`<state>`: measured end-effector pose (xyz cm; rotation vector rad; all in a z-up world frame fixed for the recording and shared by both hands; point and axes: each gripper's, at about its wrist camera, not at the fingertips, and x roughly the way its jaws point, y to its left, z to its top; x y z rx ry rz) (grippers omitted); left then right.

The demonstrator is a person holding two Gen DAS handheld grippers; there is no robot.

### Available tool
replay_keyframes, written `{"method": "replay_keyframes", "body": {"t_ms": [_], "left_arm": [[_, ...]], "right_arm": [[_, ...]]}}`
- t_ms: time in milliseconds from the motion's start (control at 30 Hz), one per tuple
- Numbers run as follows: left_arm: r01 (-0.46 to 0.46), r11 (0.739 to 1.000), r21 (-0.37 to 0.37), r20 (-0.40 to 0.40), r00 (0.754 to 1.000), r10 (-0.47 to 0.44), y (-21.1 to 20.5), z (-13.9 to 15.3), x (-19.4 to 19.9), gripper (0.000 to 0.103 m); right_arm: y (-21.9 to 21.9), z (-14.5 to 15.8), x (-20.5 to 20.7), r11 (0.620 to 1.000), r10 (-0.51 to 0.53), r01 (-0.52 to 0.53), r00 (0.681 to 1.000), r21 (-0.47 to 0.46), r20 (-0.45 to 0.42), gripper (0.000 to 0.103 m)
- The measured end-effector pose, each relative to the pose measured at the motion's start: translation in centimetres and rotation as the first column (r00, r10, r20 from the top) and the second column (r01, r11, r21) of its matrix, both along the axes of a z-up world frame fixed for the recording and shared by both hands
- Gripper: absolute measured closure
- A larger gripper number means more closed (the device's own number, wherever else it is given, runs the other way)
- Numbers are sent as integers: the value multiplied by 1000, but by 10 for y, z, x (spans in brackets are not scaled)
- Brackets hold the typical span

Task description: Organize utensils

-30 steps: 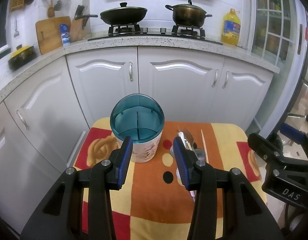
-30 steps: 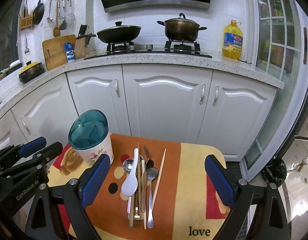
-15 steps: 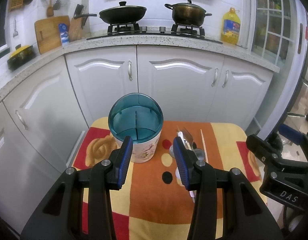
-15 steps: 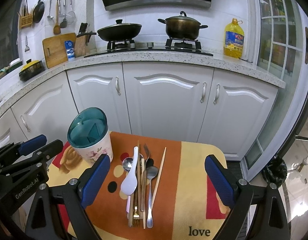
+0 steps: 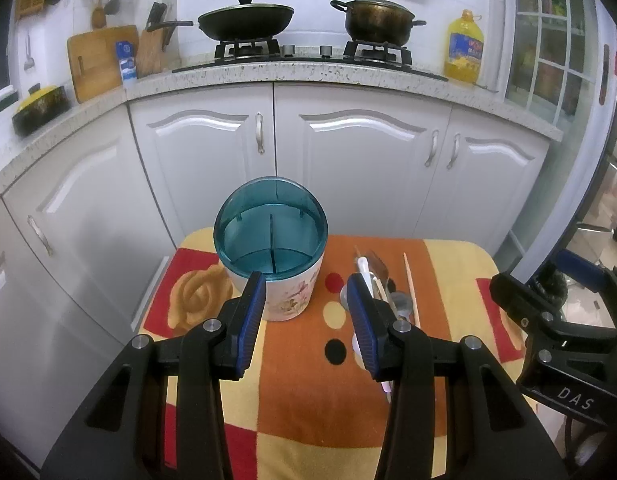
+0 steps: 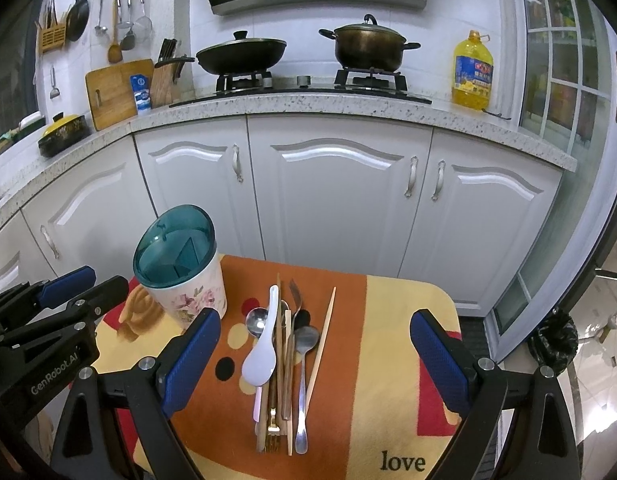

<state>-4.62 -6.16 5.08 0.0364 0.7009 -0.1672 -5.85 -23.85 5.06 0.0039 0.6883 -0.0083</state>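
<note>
One utensil holder [image 6: 180,270] is standing upright on the cloth-covered worktop [image 6: 388,344], its teal insert split into three compartments, all showing nothing inside; beside it, to its right, one bundle of utensils [image 6: 286,360] is lying flat, handles pointing toward the camera. In that bundle one white ladle-style spoon [image 6: 262,354] is resting on top at the left; two metal spoons are showing, one [image 6: 257,320] just beside the white spoon's handle and one [image 6: 305,340] further right; one fork [image 6: 295,292] is pointing its tines away; a gold-coloured fork [image 6: 273,432] is pointing its tines toward the camera; several wooden chopsticks are lying among them, one chopstick [image 6: 322,344] angled apart at the right edge, and the exact count of chopsticks cannot be told.

The right gripper [image 6: 314,364] is hovering with its jaws spread wide, gripping nothing; the bundle is lying between the two jaws, closer to the left one, and below them. The left gripper [image 5: 304,320] is hovering with its jaws parted and gripping nothing; the holder is standing just ahead of its left jaw, and the utensils are lying partly hidden behind its right jaw.
</note>
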Motion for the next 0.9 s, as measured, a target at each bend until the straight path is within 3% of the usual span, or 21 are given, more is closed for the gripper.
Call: {"method": "replay_keyframes", "body": {"t_ms": [333, 567, 667, 733, 900], "left_arm": [[-2, 1000, -3, -20, 1000, 2, 0, -8, 4, 62], [10, 998, -56, -78, 997, -14, 12, -25, 11, 62], [5, 999, -54, -106, 994, -11, 14, -36, 14, 62], [1, 998, -59, -123, 992, -8, 15, -42, 17, 62], [-1, 998, -60, -146, 989, -8, 14, -53, 23, 62]], "right_arm": [[-4, -8, 4, 1000, -7, 7, 1000, 7, -18, 8], [-11, -24, 8, 999, 19, -18, 999, 35, -43, 8], [-14, -39, 13, 999, 30, -27, 996, 45, -80, 13], [-15, -51, 18, 997, 51, -44, 993, 67, -106, 23], [-18, -77, 33, 987, 99, -77, 983, 143, -152, 37]]}}
